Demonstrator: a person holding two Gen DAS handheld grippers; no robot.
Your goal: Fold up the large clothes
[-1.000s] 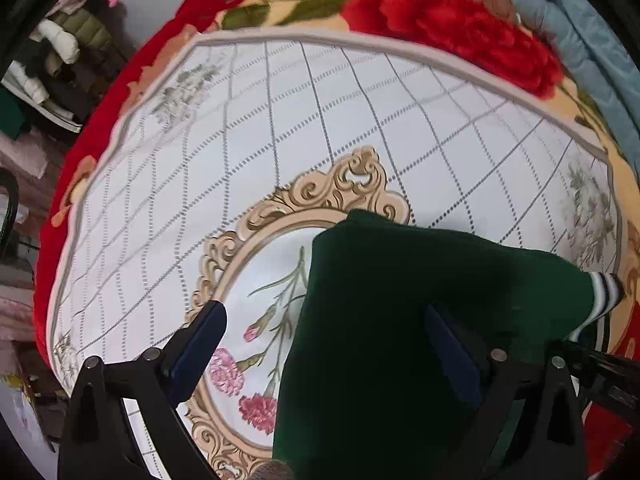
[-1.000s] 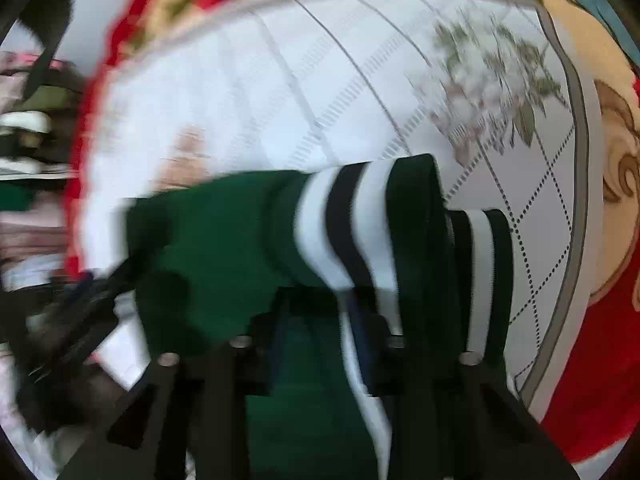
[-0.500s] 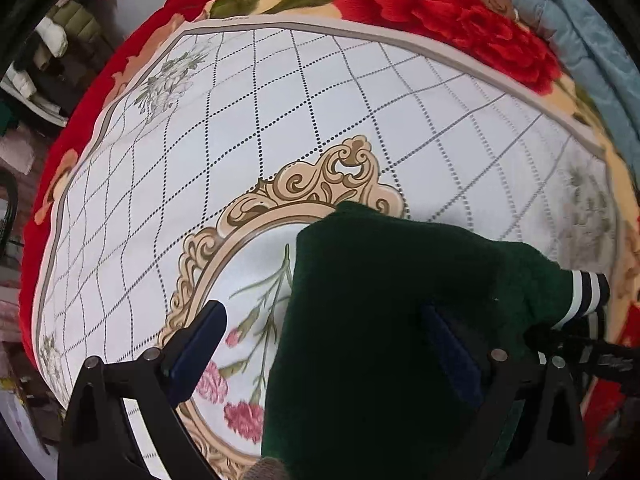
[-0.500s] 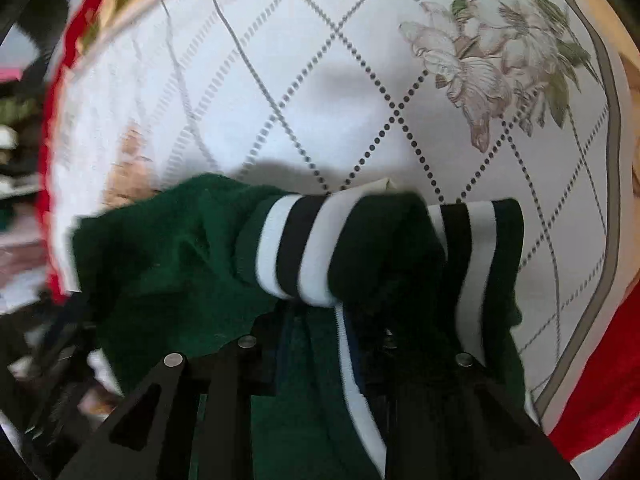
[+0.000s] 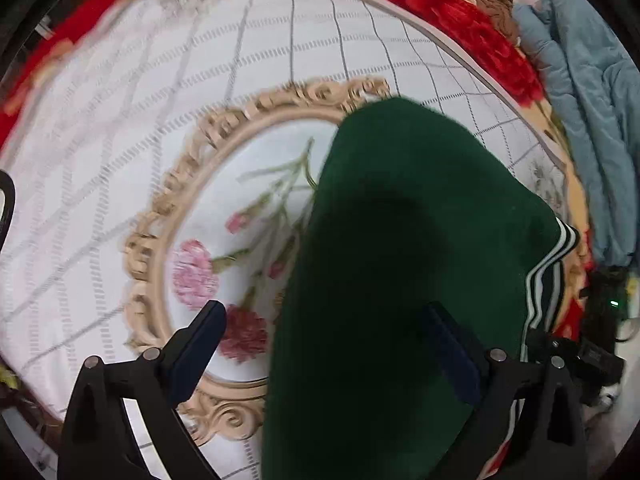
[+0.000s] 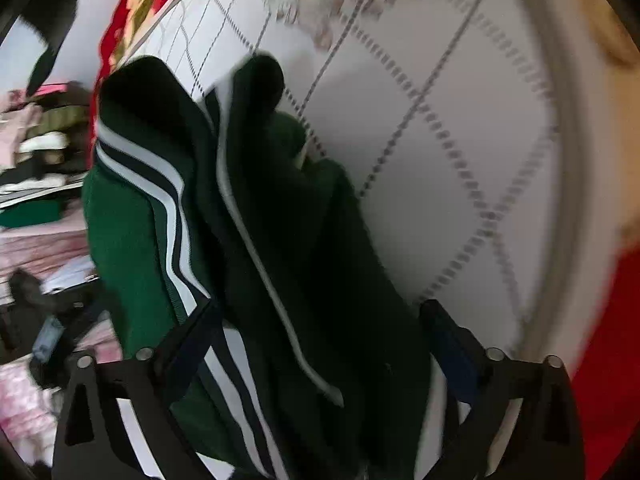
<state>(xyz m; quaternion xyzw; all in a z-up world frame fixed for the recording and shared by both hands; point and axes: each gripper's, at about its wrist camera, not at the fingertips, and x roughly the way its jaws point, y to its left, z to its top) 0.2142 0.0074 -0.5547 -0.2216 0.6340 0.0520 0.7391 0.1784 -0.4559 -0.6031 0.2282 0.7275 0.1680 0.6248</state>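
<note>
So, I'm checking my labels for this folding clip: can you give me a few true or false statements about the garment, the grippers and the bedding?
1. The dark green knitted garment has white and dark striped trim. True.
2. The left gripper is clamped shut. False: its fingers stand wide apart.
3. The garment lies on a plain blue sheet. False: it lies on a white grid-patterned blanket with a flower medallion and a red border.
4. The right gripper is open, with the garment between its fingers. True.
5. A light blue padded fabric lies beyond the blanket's edge. True.
</note>
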